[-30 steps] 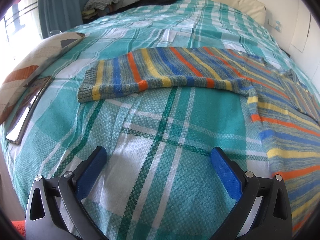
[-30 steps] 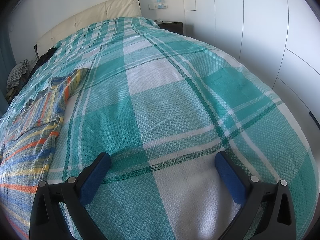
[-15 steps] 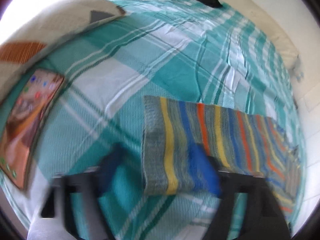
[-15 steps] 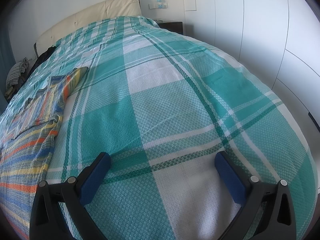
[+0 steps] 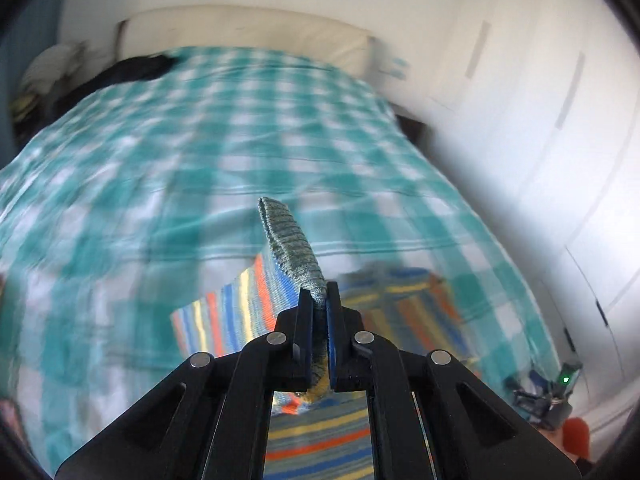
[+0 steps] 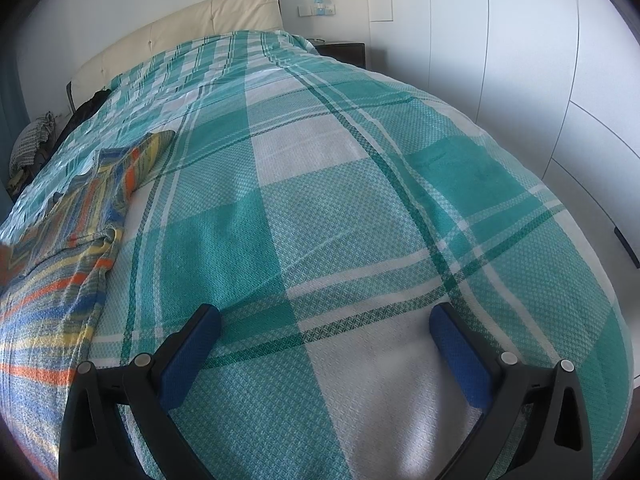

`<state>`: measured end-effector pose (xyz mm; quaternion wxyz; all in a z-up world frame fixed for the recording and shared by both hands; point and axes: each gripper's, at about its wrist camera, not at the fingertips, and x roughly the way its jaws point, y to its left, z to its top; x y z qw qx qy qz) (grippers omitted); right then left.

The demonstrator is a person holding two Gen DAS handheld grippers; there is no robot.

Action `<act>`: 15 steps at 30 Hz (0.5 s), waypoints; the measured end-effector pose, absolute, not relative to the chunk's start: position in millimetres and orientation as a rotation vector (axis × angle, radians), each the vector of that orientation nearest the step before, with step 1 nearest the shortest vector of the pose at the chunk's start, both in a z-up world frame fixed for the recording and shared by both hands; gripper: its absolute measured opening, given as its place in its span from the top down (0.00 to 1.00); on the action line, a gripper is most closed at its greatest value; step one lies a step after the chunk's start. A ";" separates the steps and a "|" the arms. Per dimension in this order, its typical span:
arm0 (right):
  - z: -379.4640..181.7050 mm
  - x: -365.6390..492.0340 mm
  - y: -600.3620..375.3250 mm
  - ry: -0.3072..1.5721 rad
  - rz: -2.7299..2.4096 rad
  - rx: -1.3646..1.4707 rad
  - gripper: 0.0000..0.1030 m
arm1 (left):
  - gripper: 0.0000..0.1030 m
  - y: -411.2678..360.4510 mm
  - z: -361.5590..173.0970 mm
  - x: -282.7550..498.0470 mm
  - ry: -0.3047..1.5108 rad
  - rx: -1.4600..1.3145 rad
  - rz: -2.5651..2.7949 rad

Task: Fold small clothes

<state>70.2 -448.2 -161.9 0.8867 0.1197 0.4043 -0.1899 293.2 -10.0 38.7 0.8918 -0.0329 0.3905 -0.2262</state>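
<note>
A bed (image 6: pixel 360 184) under a teal-and-white checked cover fills both of my views, running from the lower edge up to a cream padded headboard (image 6: pixel 192 28) near the top, with white wardrobe doors (image 6: pixel 540 60) down the right side. On the cover lies the striped knit sweater (image 6: pixel 56 280), banded in blue, orange, yellow and grey: in the right wrist view it spreads across the lower left of the frame, one sleeve reaching toward the upper left, and in the left wrist view its body sits low at centre, blurred like everything else there. My left gripper (image 5: pixel 319 312), bottom centre of that view, has its tongs pinched narrow on the sweater's ribbed grey cuff (image 5: pixel 290 248), which stands up out of the pads toward mid-frame while the striped sleeve hangs away from it to the lower left, lifted off the cover. My right gripper (image 6: pixel 324 344), at the bottom of its own view, has its tongs spread wide with only checked cover between the blue pads (image 6: pixel 192 356), and it appears again, small and blurred, at the lower right edge of the left wrist view. A dark garment (image 6: pixel 86 110) lies at the upper left by the headboard, and a dark bedside cabinet (image 6: pixel 344 52) stands beside the bed's head at upper centre.
</note>
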 end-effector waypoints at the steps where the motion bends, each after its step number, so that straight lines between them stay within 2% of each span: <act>1: -161.9 70.3 -448.0 0.840 -0.395 0.249 0.00 | 0.92 -30.8 33.5 295.9 0.820 -0.043 -0.488; 3: -161.9 70.4 -448.0 0.841 -0.395 0.248 0.00 | 0.50 -77.5 0.6 307.3 0.933 0.024 -0.529; 4: -162.0 70.4 -448.0 0.842 -0.395 0.248 0.00 | 0.17 -91.7 -19.3 309.7 0.995 0.065 -0.502; 7: -161.9 70.2 -448.1 0.841 -0.394 0.249 0.00 | 0.19 -89.1 -43.3 294.7 0.978 0.119 -0.447; 11: -162.5 70.8 -448.8 0.840 -0.393 0.252 0.00 | 0.19 -44.0 -47.7 282.5 0.966 0.070 -0.389; 15: -163.2 71.9 -448.3 0.845 -0.398 0.244 0.00 | 0.19 40.7 -49.4 289.9 0.993 -0.064 -0.272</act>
